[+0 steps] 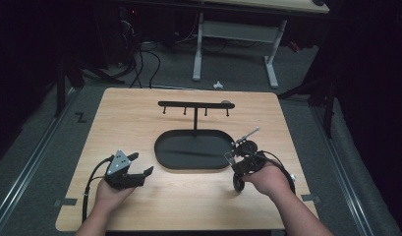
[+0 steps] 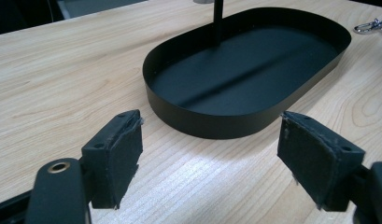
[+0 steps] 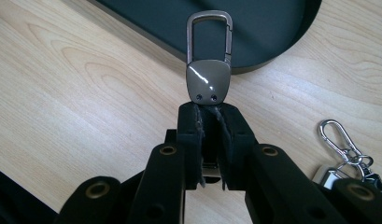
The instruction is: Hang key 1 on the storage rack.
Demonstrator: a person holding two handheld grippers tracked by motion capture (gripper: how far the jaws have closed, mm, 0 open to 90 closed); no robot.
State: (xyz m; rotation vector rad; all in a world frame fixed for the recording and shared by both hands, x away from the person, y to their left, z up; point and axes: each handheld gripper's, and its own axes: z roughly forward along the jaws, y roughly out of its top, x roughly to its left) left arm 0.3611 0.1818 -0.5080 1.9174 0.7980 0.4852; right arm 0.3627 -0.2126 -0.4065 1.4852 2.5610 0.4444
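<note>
While the person's right gripper (image 3: 208, 112) pinches a metal key-clip (image 3: 208, 56) between its black felt-like pads, the clip sticks out past the jaw tips, w/ a grey carabiner loop on top and a glossy shield-shaped body below w/ two tiny rivets. It hangs above the table (image 3: 76, 84) just beside the rim of the tray (image 3: 282, 32). In the high view the right gripper (image 1: 243, 150) is just off the tray's right end, clip (image 1: 248, 134) angled up and away from the hand.

A 2nd keychain (image 3: 340, 142), shiny silver snap-hook w/ small rings, lies on the wood near the right gripper's arm.

Left gripper (image 1: 141, 163) rests low at the near-left of the table, jaws spread wide w/ nothing between; the pads (image 2: 123, 154) look fuzzy and frayed at the edges.

Tray (image 1: 161, 152) is matte black sheet metal, oval, thin upright wall, flat floor. A slim black post rises from its far side to a T-bar rack (image 1: 194, 104) w/ short pegs hanging under it.

Tabletop is pale wood-grain laminate, rounded corners, smooth w/ a soft sheen. Room is dim; grey carpet, cables on the floor, a white-legged desk (image 1: 235, 44) behind.
</note>
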